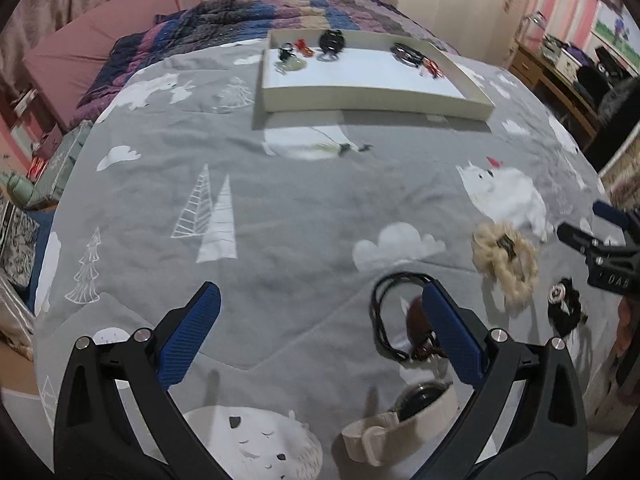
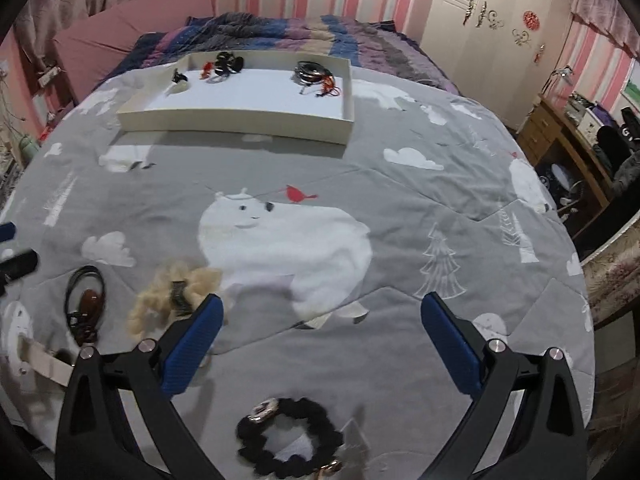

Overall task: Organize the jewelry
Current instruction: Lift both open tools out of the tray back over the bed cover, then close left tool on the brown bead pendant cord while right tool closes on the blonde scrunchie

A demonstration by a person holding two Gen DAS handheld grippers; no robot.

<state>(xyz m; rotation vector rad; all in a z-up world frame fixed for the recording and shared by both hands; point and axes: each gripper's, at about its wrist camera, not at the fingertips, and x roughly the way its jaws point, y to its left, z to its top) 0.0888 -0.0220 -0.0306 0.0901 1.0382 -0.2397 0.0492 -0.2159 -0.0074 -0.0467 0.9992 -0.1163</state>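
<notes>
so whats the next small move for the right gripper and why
Probably lower the right gripper straight onto the black scrunchie and close. Its jaws are open and empty, the scrunchie lies on the bedspread between and just below them, and the tray already holds other pieces.

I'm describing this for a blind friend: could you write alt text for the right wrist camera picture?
An open right gripper hovers over a grey bedspread printed with polar bears, with a black scrunchie lying just below its blue fingers. To the left lie a cream scrunchie and a corded pendant necklace; farther back sits a white tray holding several small accessories.
</notes>
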